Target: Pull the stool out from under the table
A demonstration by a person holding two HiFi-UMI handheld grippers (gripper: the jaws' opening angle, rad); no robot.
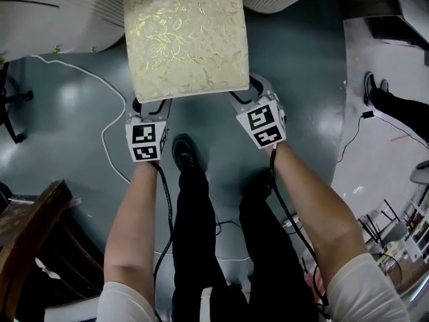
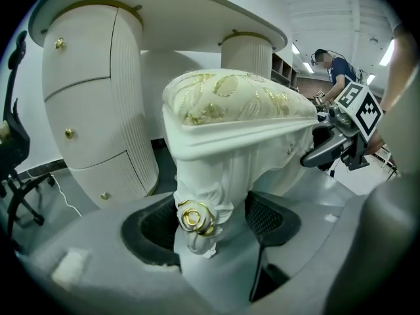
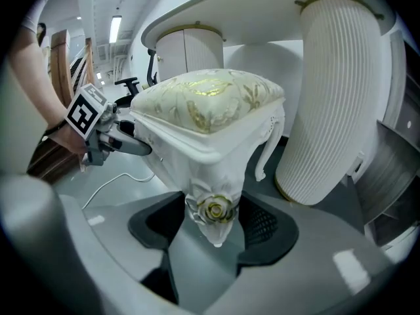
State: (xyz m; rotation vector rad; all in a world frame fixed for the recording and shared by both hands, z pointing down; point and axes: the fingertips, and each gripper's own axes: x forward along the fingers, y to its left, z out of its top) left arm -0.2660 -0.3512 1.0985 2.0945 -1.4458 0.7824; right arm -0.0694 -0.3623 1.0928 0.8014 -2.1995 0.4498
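The stool (image 1: pixel 184 39) has a cream cushion with gold flower print and carved white legs; its far end lies under the white table (image 1: pixel 60 12). My left gripper (image 1: pixel 153 106) is shut on the near left corner leg, just above a gold rose carving (image 2: pixel 195 219), with a pad on each side of it. My right gripper (image 1: pixel 249 92) is shut on the near right corner leg in the same way. In the left gripper view the left gripper (image 2: pixel 210 222) clasps the stool (image 2: pixel 230 110). In the right gripper view the right gripper (image 3: pixel 213 218) clasps the stool (image 3: pixel 210 104).
The table's ribbed pedestals (image 3: pixel 341 90) and drawers (image 2: pixel 85 110) stand on both sides of the stool. A white cable (image 1: pixel 107 129) runs over the grey floor at the left. Dark wooden furniture (image 1: pixel 30 227) is at the lower left. Another person's legs (image 1: pixel 402 106) are at the right.
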